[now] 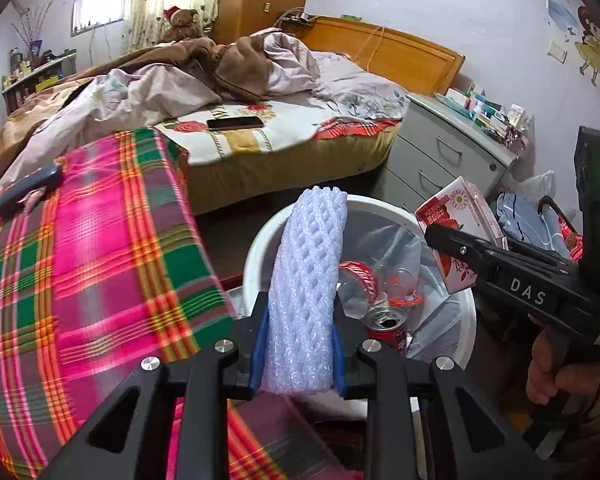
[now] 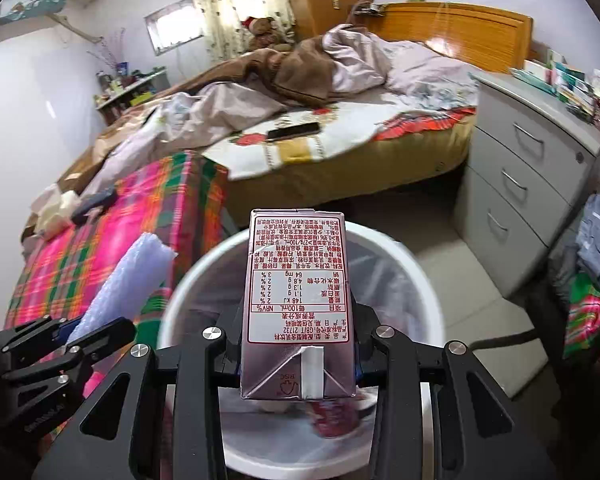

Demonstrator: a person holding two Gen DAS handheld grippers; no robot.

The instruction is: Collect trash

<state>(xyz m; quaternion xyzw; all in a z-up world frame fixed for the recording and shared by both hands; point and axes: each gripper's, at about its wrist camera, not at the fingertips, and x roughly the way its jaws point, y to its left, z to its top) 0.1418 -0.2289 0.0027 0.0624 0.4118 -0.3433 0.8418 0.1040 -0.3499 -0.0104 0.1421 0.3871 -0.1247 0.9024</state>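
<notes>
Left hand-held gripper [image 1: 298, 356] is clamped on the white foam net sleeve [image 1: 310, 280], held just above the near rim of the white trash bin [image 1: 260, 240]. Right hand-held gripper [image 2: 298, 344] is clamped on the drink carton [image 2: 298, 292], directly over the bin opening. I judge the sleeve near weightless, soft and springy; it squashes between the pads, so a grip low on its body suits it. Carton looks light, stiff-walled, probably empty; flat-side grip is fine, it dents if squeezed hard. Bin has a clear liner, with a red can [image 1: 388, 326] and plastic scraps already inside. Plaid-covered table [image 1: 80, 260] sits left of the bin, unmade bed [image 1: 260, 120] behind with a phone [image 1: 235, 123] on it, grey drawer unit [image 1: 452, 152] on the right.
</notes>
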